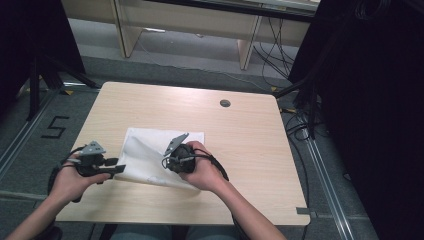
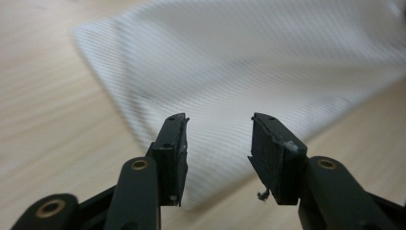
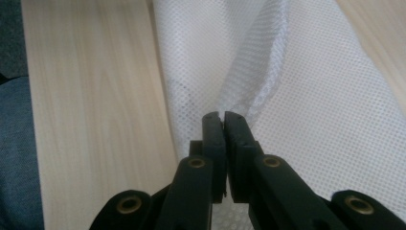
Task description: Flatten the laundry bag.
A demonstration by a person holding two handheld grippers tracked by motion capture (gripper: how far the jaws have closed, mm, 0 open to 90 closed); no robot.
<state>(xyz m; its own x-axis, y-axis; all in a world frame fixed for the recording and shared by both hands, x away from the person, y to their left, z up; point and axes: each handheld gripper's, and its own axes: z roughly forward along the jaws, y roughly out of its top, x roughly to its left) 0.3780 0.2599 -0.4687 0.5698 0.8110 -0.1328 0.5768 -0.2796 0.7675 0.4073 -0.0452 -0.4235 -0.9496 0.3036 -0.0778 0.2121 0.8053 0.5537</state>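
A white mesh cloth (image 1: 147, 152) lies on the wooden table (image 1: 240, 145), near the front and left of middle. My right gripper (image 1: 172, 159) rests over the cloth's right part, and in the right gripper view it (image 3: 223, 117) is shut on a raised fold of the cloth (image 3: 268, 67). At the cloth's left corner my left gripper (image 1: 119, 169) is held low, pointing right. Seen from the left gripper view, it (image 2: 219, 139) stands open just above the corner of the cloth (image 2: 249, 72), nothing between its jaws.
A small round grommet (image 1: 225, 103) sits in the table near the back. Cables (image 1: 295, 125) trail on the floor to the right, and a wooden shelf frame (image 1: 185, 25) stands beyond the far edge. A blue-clad leg (image 3: 16, 153) shows below the table's near edge.
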